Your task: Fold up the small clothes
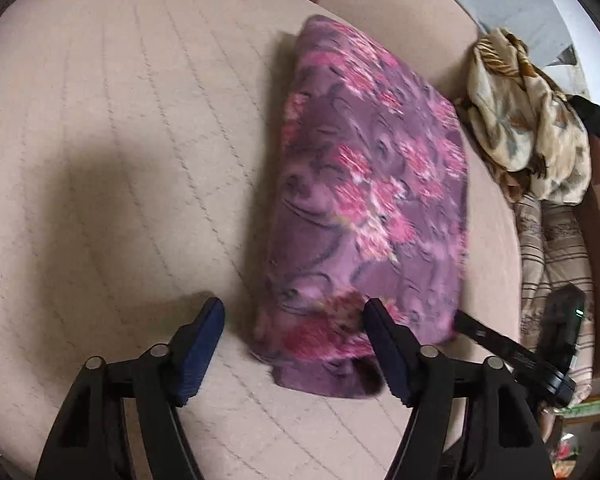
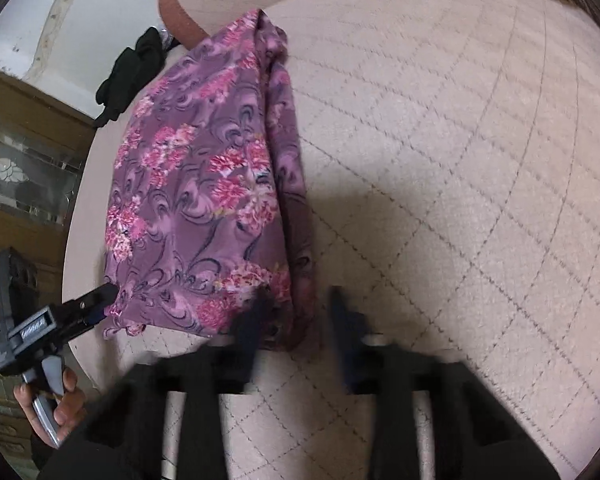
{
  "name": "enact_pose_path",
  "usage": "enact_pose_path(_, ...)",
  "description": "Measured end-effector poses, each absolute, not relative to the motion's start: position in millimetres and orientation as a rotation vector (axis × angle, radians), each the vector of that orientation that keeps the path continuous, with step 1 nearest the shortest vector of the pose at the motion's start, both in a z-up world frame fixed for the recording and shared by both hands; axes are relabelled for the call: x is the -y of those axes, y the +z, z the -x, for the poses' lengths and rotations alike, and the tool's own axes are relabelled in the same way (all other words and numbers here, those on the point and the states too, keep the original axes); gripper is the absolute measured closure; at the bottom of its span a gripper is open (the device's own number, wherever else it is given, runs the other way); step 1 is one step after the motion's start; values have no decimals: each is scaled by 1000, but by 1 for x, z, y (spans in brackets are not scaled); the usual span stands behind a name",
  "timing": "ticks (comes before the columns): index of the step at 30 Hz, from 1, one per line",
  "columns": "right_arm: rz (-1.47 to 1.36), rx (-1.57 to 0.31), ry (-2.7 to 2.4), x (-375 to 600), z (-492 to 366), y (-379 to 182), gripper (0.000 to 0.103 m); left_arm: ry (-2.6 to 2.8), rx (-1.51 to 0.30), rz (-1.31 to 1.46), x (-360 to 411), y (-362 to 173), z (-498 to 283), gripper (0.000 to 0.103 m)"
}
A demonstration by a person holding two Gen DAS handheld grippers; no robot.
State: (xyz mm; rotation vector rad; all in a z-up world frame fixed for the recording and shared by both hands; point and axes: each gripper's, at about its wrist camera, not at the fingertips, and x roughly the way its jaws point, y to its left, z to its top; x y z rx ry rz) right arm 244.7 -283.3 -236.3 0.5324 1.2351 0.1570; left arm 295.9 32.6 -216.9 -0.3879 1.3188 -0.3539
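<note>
- Purple floral garment (image 1: 364,200), folded into a long narrow strip, lies on the beige quilted bed (image 1: 120,140), long axis running near to far.
- Left gripper (image 1: 292,316) stands wide apart over the near end, one finger on the cloth, nothing pinched; probably set for the next fold.
- Right gripper (image 2: 296,308) is blurred, jaws narrow, apparently empty beside the near right corner.
- Crumpled cream patterned cloth (image 1: 528,116) waits far right.

My left gripper (image 1: 294,314) has black scissor-link arms with round silver pivot pins and dark blue ribbed pads (image 1: 204,332). My right gripper (image 2: 300,312) is the same build, blurred here. From the right wrist I see a grey housing and a silver trigger under my left hand (image 2: 62,410)
</note>
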Motion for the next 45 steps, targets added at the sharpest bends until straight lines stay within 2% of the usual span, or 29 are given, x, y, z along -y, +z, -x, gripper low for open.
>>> enact_pose_path(1, -532, -1238, 156, 284, -245, -237, 89, -370, -1329, 391, -33, -219, -295, 63)
enact_pose_path(2, -526, -1235, 154, 284, -245, -236, 92, -376, -1338, 385, -29, -220, -295, 67)
enact_pose_path(3, -507, -1236, 153, 282, -245, -233, 92, -367, -1331, 375, -29, -218, -294, 83)
enact_pose_path(4, -503, -1230, 154, 282, -245, -229, 93, -365, -1331, 374, -30, -214, -294, 90)
enact_pose_path(6, -526, -1198, 177, 284, -242, -215, 94, -396, -1271, 455, -47, -195, -288, 91)
enact_pose_path(8, -527, -1181, 194, 285, -238, -206, 94, -388, -1226, 409, -49, -185, -283, 91)
enact_pose_path(11, -486, -1274, 157, 278, -247, -236, 94, -314, -1328, 308, -35, -216, -287, 91)
enact_pose_path(14, -500, -1243, 169, 283, -247, -226, 94, -315, -1276, 318, -37, -204, -283, 91)
enact_pose_path(16, -507, -1230, 181, 285, -245, -225, 94, -312, -1259, 304, -38, -202, -284, 89)
enact_pose_path(19, -526, -1270, 187, 286, -246, -240, 88, -275, -1308, 291, -33, -219, -287, 76)
enact_pose_path(21, -553, -1256, 204, 290, -244, -232, 69, -284, -1291, 306, -36, -210, -288, 66)
enact_pose_path(22, -542, -1222, 202, 293, -242, -223, 54, -289, -1279, 327, -40, -206, -288, 55)
enact_pose_path(23, -531, -1185, 192, 295, -239, -213, 46, -281, -1266, 355, -44, -203, -289, 47)
enact_pose_path(24, -533, -1145, 195, 298, -237, -204, 46, -262, -1243, 386, -48, -201, -290, 40)
enact_pose_path(29, -603, -1137, 280, 294, -243, -206, 49, -267, -1252, 447, -56, -204, -295, 38)
enact_pose_path(30, -610, -1157, 290, 291, -246, -212, 52, -270, -1266, 434, -52, -207, -295, 38)
enact_pose_path(32, -605, -1205, 287, 284, -251, -222, 65, -271, -1287, 409, -45, -211, -296, 38)
enact_pose_path(34, -594, -1225, 261, 286, -248, -227, 69, -275, -1300, 407, -44, -216, -291, 38)
enact_pose_path(35, -598, -1227, 266, 287, -249, -228, 76, -274, -1299, 406, -41, -217, -290, 38)
enact_pose_path(37, -606, -1210, 268, 289, -248, -225, 82, -273, -1292, 393, -41, -216, -288, 39)
enact_pose_path(45, -582, -1250, 250, 284, -251, -232, 82, -263, -1288, 350, -33, -218, -289, 39)
